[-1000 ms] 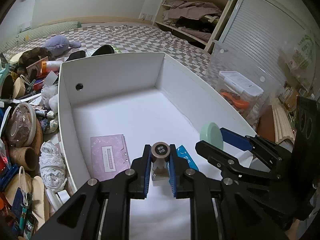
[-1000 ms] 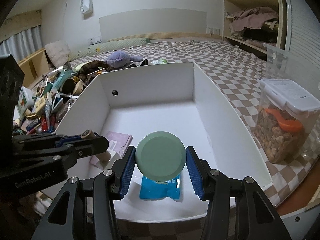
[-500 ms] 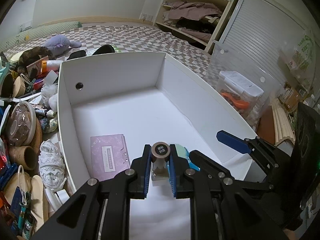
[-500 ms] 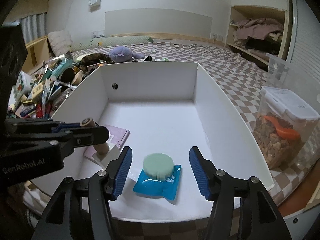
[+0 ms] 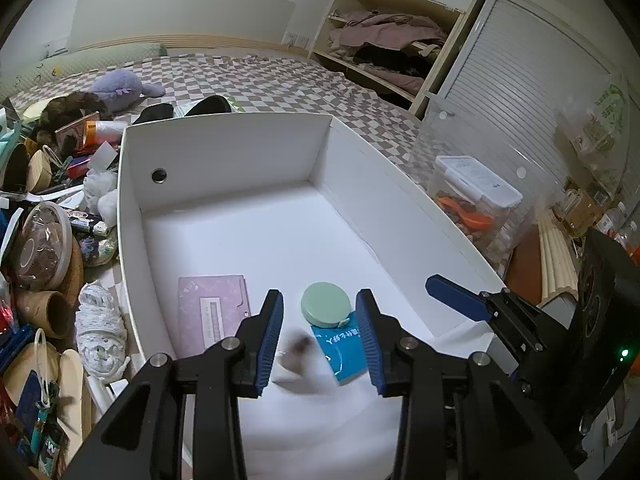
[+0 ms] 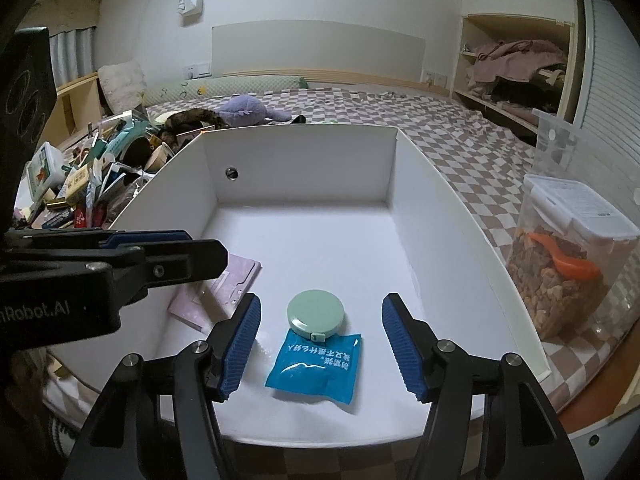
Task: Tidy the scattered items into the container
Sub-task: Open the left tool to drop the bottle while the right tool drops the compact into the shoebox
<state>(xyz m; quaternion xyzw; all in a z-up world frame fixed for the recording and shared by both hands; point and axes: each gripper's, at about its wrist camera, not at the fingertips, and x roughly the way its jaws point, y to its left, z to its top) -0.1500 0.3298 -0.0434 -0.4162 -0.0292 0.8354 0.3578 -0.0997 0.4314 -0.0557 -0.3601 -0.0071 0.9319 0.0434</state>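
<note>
A white box (image 5: 224, 120) (image 6: 300, 132) holds a pink packet (image 5: 210, 312) (image 6: 236, 280), a blue sachet (image 5: 344, 348) (image 6: 316, 364) and a round green compact (image 5: 326, 305) (image 6: 316, 314) that rests partly on the sachet. My left gripper (image 5: 319, 320) hangs over the box's near end with its jaws opening. A small brown-capped bottle (image 5: 298, 354) shows as a blur below and between them, free of the pads. My right gripper (image 6: 322, 320) is above the compact, its jaws opening with nothing gripped between them. Each gripper shows at the edge of the other's view.
A heap of scattered items (image 5: 48, 240) (image 6: 80, 184) lies left of the box on a checkered bedspread. A clear lidded tub with an orange scoop (image 6: 572, 252) (image 5: 472, 200) stands to the right. A purple plush (image 5: 120, 84) lies beyond the box.
My right jaws spread and let the green compact fall onto the blue sachet. My left jaws then parted from the brown-capped bottle, which now blurs downward.
</note>
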